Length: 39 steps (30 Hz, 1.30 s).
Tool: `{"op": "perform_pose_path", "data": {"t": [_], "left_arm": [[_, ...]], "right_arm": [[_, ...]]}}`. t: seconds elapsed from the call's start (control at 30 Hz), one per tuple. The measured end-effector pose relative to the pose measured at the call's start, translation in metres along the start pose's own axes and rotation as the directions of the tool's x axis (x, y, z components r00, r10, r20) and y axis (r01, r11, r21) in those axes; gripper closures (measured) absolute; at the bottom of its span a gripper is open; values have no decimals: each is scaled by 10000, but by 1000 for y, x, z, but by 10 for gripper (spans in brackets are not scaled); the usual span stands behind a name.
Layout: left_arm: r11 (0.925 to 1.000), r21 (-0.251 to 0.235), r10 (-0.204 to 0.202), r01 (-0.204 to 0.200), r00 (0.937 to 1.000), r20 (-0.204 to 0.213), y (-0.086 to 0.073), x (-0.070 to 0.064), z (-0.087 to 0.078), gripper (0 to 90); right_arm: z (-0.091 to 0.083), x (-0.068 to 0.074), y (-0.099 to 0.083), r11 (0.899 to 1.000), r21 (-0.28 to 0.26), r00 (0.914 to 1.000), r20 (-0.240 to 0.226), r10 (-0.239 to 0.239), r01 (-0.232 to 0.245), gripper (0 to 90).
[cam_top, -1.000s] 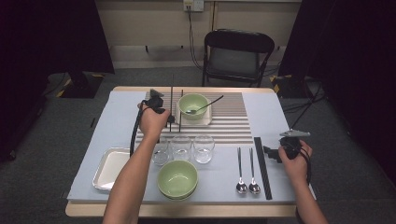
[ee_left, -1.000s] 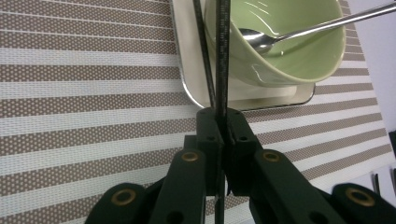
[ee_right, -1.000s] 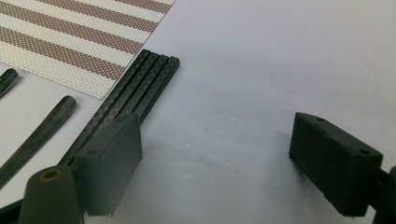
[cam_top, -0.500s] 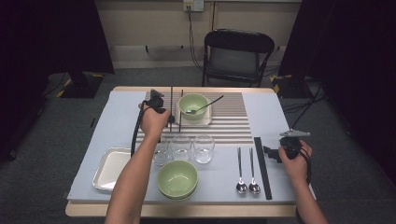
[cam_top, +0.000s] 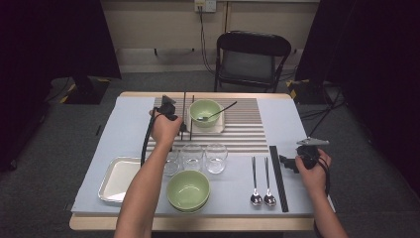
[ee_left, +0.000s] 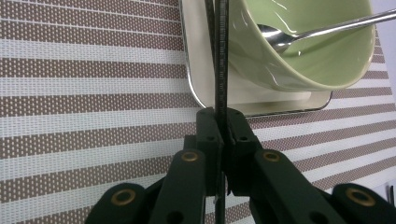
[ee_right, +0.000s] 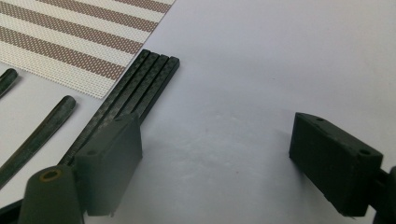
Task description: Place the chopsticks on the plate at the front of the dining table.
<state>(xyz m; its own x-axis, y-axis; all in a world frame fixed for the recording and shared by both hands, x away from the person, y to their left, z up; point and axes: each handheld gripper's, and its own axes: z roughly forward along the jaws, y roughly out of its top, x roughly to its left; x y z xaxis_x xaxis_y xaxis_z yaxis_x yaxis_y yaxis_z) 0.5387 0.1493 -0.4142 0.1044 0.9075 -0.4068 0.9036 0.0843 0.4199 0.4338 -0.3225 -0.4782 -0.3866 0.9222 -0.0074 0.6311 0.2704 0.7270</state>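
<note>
Now left gripper pinching chopstick against tray edge, right gripper spread beside chopsticks.

Green bowl, brown-and-white striped mat, black chopstick.

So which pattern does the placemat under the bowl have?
Brown and white stripes on the placemat, clearest in the left gripper view.

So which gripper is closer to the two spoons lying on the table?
The right gripper: it sits just to the right of the spoons. The left gripper is farther off, up by the bowl, shut on a chopstick.
</note>
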Motion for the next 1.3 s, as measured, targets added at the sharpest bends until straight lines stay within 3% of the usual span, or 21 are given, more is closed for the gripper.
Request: {"op": "perform_pose_path", "data": {"t": [0.17,0.43,0.57,0.87,1.0,1.17,1.3], "left_arm": [[9999,136,-59,61,9999,-115,1,0,1,863],[9999,158,-42,41,10000,33,1,-1,7,863],[9995,182,-239,239,9997,-40,2,-2,10,863],[9995,195,-263,265,9996,-141,3,0,11,862],[9992,132,-384,389,9985,-386,4,-1,12,863],[9984,171,-529,535,9980,-334,5,0,15,863],[9986,304,-417,429,9983,-395,6,0,17,863]], "right_arm": [[0,0,0,10000,1,10000,0,0,0,164],[0,0,0,10000,-2,10000,0,-11,11,164],[0,0,0,10000,-1,10000,-1,0,0,164],[0,0,0,10000,2,10000,1,3,-3,164],[0,0,0,10000,2,10000,18,-14,14,164],[0,0,0,10000,2,10000,7,4,-4,163],[0,0,0,10000,-5,10000,3,-14,14,164]]}}
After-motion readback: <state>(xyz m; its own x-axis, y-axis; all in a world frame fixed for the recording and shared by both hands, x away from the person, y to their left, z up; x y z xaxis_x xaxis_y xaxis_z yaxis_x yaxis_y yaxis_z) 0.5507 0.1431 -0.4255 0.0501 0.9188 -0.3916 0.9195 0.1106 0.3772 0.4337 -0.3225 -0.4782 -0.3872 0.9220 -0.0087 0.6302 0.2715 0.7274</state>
